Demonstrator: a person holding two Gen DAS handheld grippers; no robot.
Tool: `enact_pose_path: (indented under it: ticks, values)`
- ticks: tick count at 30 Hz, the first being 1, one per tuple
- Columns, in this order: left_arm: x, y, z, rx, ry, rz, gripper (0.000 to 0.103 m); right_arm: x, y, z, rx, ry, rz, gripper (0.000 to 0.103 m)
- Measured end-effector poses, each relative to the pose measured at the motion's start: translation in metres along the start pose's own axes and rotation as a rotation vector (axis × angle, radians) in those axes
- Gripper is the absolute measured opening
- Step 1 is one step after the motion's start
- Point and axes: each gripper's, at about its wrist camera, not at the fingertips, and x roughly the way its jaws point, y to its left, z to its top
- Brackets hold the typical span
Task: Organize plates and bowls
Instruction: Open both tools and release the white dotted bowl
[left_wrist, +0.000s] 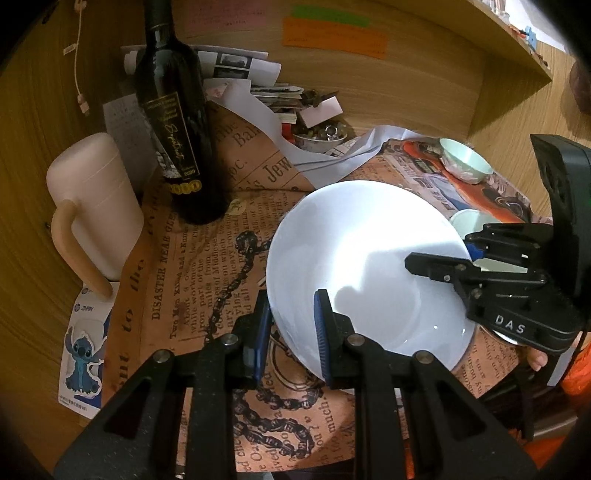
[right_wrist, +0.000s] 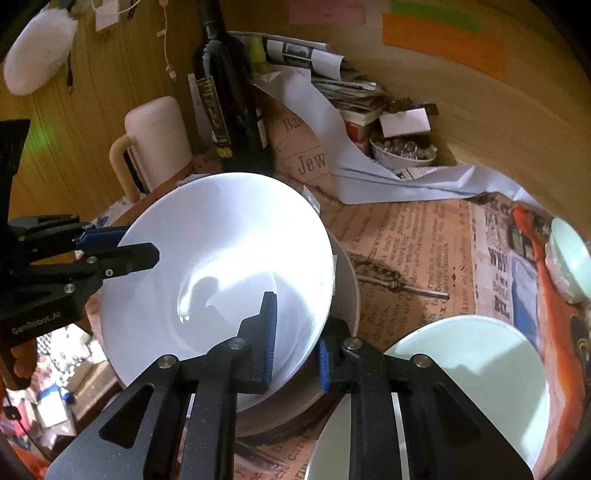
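Grippers astride tilted white plate

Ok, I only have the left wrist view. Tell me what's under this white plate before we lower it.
Observer: A grey plate lies right below the white plate, which is tilted above it. I cannot tell whether they touch.
Operator: Now report what's beside the right gripper.
Observer: A large pale green plate lies flat just right of the right gripper. Your view shows only a sliver of it.
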Motion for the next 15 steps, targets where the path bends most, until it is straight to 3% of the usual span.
enact_pose_path:
  ticks: [3,7,15]
  values:
    - [0.001,0.001,0.000,-0.009,0.005,-0.002,0.021,0.001,0.007,0.000,-0.040,0.000,-0.028,0.027]
    - [0.010,0.004,-0.004,-0.021,0.041,-0.008,0.021,-0.001,0.012,0.000,-0.065,-0.016,-0.044,0.045]
    - [0.010,0.005,-0.003,-0.027,0.034,-0.006,0.021,-0.006,0.006,0.006,-0.030,-0.006,-0.020,0.046]
